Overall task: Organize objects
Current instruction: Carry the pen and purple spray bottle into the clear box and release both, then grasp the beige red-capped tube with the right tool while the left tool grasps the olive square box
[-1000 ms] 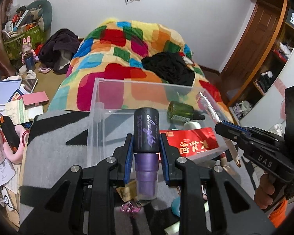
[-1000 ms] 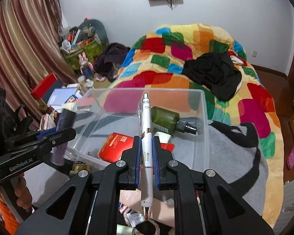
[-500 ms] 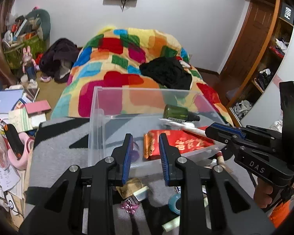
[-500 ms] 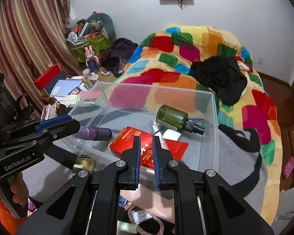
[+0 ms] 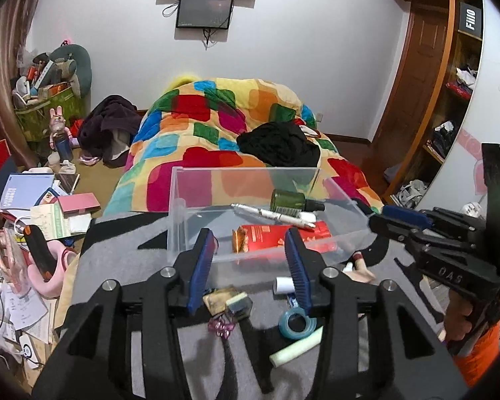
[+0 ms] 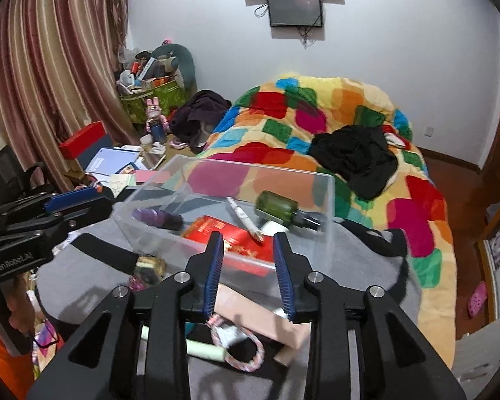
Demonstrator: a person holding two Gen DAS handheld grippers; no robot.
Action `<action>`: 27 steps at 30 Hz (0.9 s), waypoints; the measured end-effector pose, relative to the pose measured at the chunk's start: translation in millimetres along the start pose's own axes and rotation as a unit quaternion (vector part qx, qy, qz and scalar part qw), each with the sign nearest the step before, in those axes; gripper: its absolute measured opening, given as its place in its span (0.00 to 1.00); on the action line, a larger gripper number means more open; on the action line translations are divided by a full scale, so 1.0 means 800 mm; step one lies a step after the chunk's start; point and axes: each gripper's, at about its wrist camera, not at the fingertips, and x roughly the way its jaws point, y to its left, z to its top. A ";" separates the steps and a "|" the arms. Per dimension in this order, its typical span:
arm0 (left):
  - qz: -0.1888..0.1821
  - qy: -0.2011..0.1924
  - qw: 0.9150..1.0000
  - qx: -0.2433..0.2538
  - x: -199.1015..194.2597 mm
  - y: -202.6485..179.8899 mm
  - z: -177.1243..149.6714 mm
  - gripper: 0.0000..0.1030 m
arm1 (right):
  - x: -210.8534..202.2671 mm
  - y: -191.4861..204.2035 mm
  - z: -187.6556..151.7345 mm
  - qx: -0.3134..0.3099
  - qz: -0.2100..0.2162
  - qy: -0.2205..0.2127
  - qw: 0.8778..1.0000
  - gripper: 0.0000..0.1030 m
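Both grippers are held empty above a grey mat, jaws spread wide, with a clear bin (image 5: 178,206) just beyond them. The left gripper (image 5: 250,268) is poised over the loose clutter remaining in front of the bin: a tape roll (image 5: 297,323), a pale stick (image 5: 296,346) and a small pink clip (image 5: 220,326). The right gripper (image 6: 248,271) is kept over a pink cord (image 6: 246,350) and a tan box (image 6: 260,320). Inside the bin are gathered a pen (image 5: 273,215), a green bottle (image 5: 288,200), a red packet (image 5: 276,236) and, seen from the right wrist, a purple tube (image 6: 156,218), laid flat so they stay contained. The sorting is judged partly done, with the mat items presumably left to collect.
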 end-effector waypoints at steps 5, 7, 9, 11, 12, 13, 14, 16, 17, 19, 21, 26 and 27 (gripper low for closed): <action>0.016 -0.002 1.000 0.011 -0.005 -0.003 -0.022 0.56 | -0.015 -0.017 -0.023 0.012 -0.018 -0.001 1.000 0.40; 0.017 0.005 1.000 0.011 -0.003 -0.003 -0.034 0.58 | -0.018 -0.024 -0.033 0.017 -0.025 0.003 1.000 0.43; 0.019 0.016 1.000 0.013 0.004 -0.003 -0.046 0.58 | -0.018 -0.033 -0.046 0.025 -0.030 0.010 0.999 0.45; 0.025 0.029 0.999 0.016 0.011 -0.002 -0.057 0.58 | -0.015 -0.042 -0.057 0.034 -0.035 0.020 0.999 0.45; 0.026 0.036 0.999 0.015 0.016 -0.001 -0.064 0.58 | -0.013 -0.048 -0.064 0.041 -0.039 0.027 0.998 0.45; 0.026 0.042 0.999 0.014 0.019 0.000 -0.070 0.58 | -0.011 -0.053 -0.070 0.047 -0.042 0.032 0.998 0.45; 0.025 0.048 0.998 0.011 0.023 0.001 -0.075 0.58 | -0.008 -0.059 -0.077 0.054 -0.043 0.039 0.997 0.45; 0.024 0.059 0.998 0.005 0.031 0.004 -0.085 0.58 | -0.004 -0.068 -0.090 0.064 -0.046 0.050 0.996 0.45; 0.023 0.063 0.998 0.003 0.034 0.006 -0.088 0.58 | -0.001 -0.074 -0.098 0.072 -0.048 0.057 0.995 0.45; 0.022 0.074 0.997 -0.003 0.043 0.007 -0.095 0.58 | 0.005 -0.083 -0.110 0.084 -0.046 0.071 0.993 0.45; 0.025 0.082 0.996 -0.007 0.051 0.007 -0.098 0.58 | 0.013 -0.090 -0.119 0.094 -0.038 0.087 0.991 0.45; 0.033 0.091 0.995 -0.006 0.069 0.003 -0.090 0.56 | 0.028 -0.083 -0.120 0.093 -0.019 0.098 0.991 0.45; 0.035 0.091 0.995 -0.005 0.073 0.003 -0.086 0.54 | 0.031 -0.080 -0.118 0.090 -0.020 0.101 0.991 0.45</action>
